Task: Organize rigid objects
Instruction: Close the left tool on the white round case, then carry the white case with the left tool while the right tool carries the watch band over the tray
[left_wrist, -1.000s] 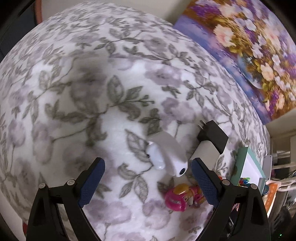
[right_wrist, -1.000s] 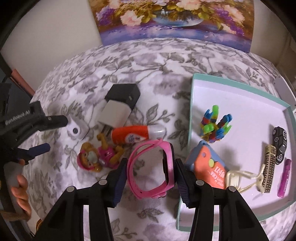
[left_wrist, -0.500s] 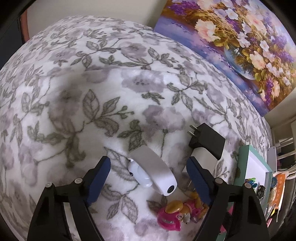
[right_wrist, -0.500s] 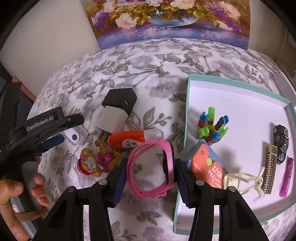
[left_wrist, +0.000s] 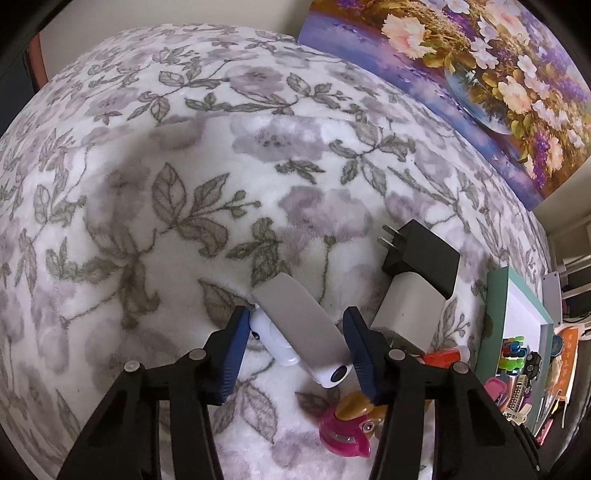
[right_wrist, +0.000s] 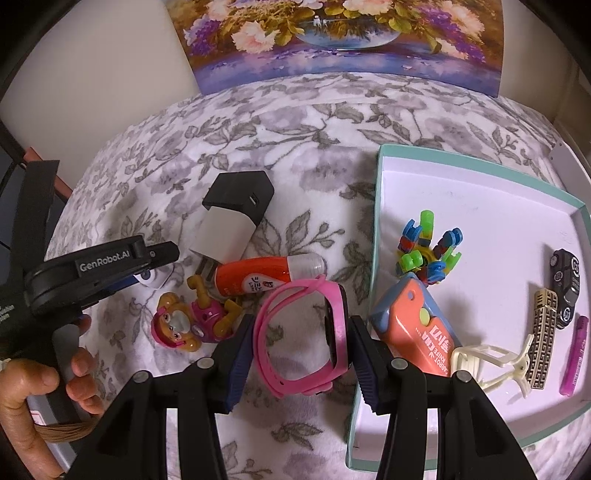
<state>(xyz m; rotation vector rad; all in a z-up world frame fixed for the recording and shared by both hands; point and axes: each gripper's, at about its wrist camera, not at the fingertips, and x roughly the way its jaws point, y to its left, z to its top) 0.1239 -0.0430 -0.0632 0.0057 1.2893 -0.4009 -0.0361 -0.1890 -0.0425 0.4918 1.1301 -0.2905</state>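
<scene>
Grippers over floral blanket (left_wrist: 229, 155)

Left gripper (left_wrist: 293, 345) closing around white gadget (left_wrist: 299, 325); right gripper (right_wrist: 301, 341) clamps pink watch (right_wrist: 306, 339) beside tray (right_wrist: 376, 229).

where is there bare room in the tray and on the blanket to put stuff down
The tray's far half, beyond the colourful block toy, is bare, as is the blanket stretching from the black charger toward the painting. It is crowded at the tray's near right corner around the hair clips, and left of the tray around the orange tube.
</scene>
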